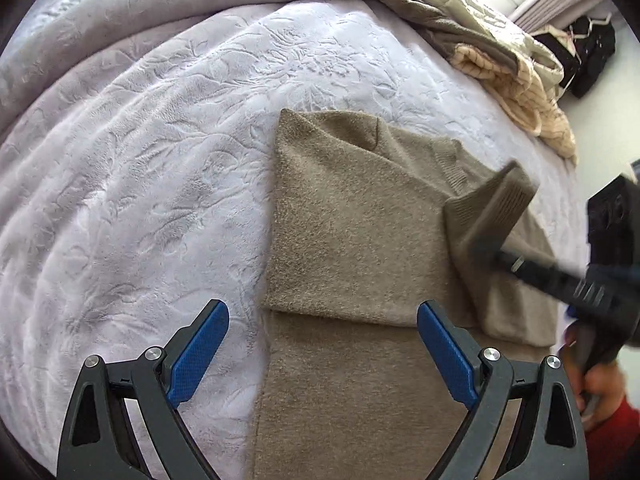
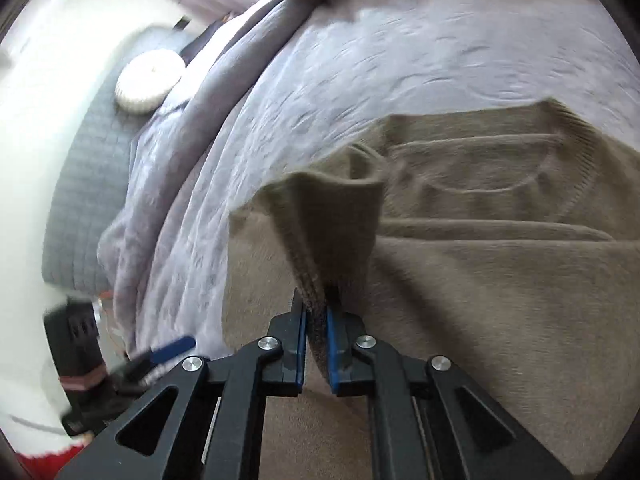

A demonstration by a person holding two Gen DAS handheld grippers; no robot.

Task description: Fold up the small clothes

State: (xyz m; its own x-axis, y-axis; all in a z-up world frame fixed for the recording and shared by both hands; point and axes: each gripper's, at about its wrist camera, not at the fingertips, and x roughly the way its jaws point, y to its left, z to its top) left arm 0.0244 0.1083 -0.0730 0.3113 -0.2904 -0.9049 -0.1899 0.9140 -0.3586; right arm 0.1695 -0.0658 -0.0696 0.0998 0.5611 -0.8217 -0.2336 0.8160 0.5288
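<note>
1. Sweater (image 1: 352,216): taupe knit, lying flat on the lavender bedspread (image 1: 152,152), near the bed's right edge. One side is already folded in over the body, giving a straight left edge.
2. Sleeve cuff (image 2: 332,216): ribbed, lifted off the garment and pinched in the right gripper (image 2: 317,320), whose jaws stand narrow with the knit clamped between the blue pads. In the left wrist view the same cuff (image 1: 492,204) hangs over the sweater's right half.
3. Left gripper (image 1: 322,320): jaws wide apart, holding nothing, poised above the near part of the sweater.
4. Clothes pile (image 1: 500,52): cream and olive items heaped at the far right of the bed, apart from the work.
5. Progress, as I judge it: early to middle. One side fold done; the held sleeve not yet laid down; the crosswise folds remain, as does the pile.
</note>
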